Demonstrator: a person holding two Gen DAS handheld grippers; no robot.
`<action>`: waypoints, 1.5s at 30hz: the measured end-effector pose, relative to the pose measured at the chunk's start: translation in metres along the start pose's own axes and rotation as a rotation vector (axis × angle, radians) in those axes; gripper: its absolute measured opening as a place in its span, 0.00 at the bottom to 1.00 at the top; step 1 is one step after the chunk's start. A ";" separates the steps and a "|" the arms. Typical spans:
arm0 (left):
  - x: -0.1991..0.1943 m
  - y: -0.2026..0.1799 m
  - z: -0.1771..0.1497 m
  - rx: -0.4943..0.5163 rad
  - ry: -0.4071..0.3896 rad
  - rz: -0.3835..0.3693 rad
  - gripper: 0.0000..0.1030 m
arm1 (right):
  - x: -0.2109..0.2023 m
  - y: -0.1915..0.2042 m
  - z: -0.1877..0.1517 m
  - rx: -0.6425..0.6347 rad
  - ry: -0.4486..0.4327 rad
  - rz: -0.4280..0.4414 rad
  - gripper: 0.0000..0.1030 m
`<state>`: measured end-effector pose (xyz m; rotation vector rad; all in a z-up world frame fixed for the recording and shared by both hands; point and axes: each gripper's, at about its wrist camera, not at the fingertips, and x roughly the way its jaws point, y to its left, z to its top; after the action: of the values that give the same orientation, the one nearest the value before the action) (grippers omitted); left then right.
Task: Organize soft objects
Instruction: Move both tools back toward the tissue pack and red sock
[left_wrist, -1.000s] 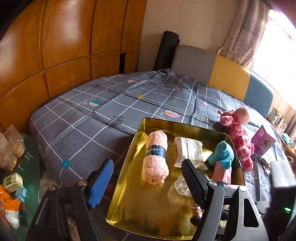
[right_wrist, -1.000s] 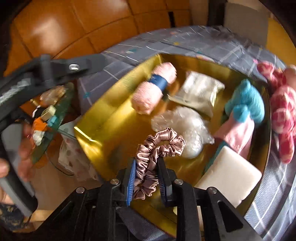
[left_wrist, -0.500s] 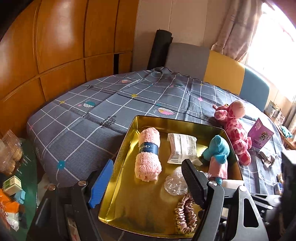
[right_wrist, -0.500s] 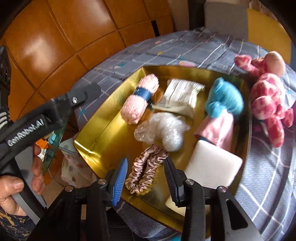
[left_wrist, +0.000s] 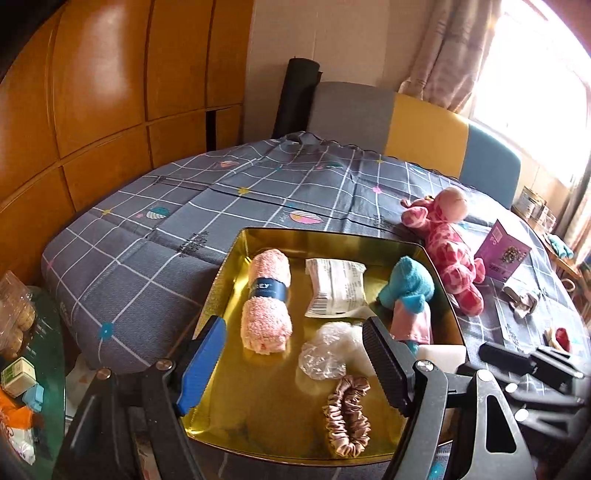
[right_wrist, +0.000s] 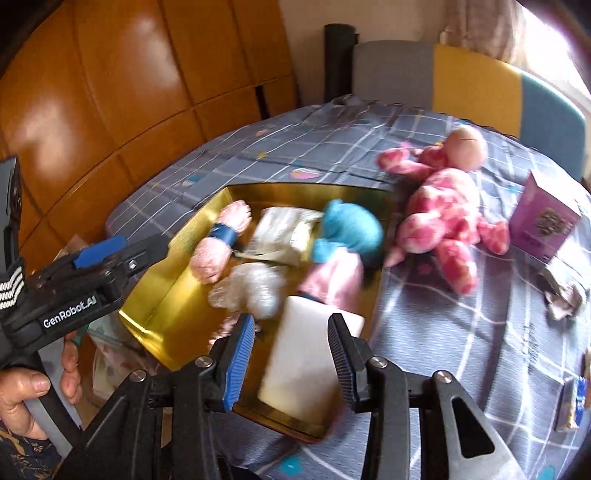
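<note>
A gold tray (left_wrist: 229, 258) on the grey checked bed holds a rolled pink towel (left_wrist: 266, 301), a white packet (left_wrist: 334, 286), a clear crumpled bag (left_wrist: 327, 352), a teal and pink soft toy (left_wrist: 408, 291), a white block (right_wrist: 306, 358) and a pink satin scrunchie (left_wrist: 347, 419) near its front edge. My left gripper (left_wrist: 291, 363) is open and empty above the tray's front. My right gripper (right_wrist: 291, 356) is open and empty over the white block. A pink spotted plush giraffe (right_wrist: 447, 218) lies on the bed right of the tray.
A purple box (right_wrist: 543, 223) and small wrapped items (right_wrist: 563, 295) lie on the bed at the right. A glass side table (left_wrist: 33, 387) with packets stands at the left. Wooden wardrobe panels (left_wrist: 110, 110) and a grey, yellow and blue headboard (left_wrist: 424, 129) stand behind.
My right gripper has opened and let go of the scrunchie, which now lies in the tray. It has drawn back and swung right. The left gripper has lifted slightly.
</note>
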<state>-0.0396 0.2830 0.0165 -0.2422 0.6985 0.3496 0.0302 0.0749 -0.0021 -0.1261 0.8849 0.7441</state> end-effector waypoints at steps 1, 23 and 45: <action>0.000 -0.002 -0.001 0.004 0.001 -0.003 0.74 | -0.004 -0.006 -0.001 0.012 -0.006 -0.012 0.40; 0.002 -0.104 0.010 0.234 0.017 -0.158 0.75 | -0.113 -0.197 -0.055 0.328 -0.064 -0.456 0.40; 0.066 -0.391 -0.038 0.519 0.436 -0.619 0.74 | -0.199 -0.327 -0.148 0.833 -0.171 -0.561 0.40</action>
<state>0.1384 -0.0717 -0.0167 -0.0277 1.0711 -0.4911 0.0612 -0.3343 -0.0133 0.4116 0.8760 -0.1645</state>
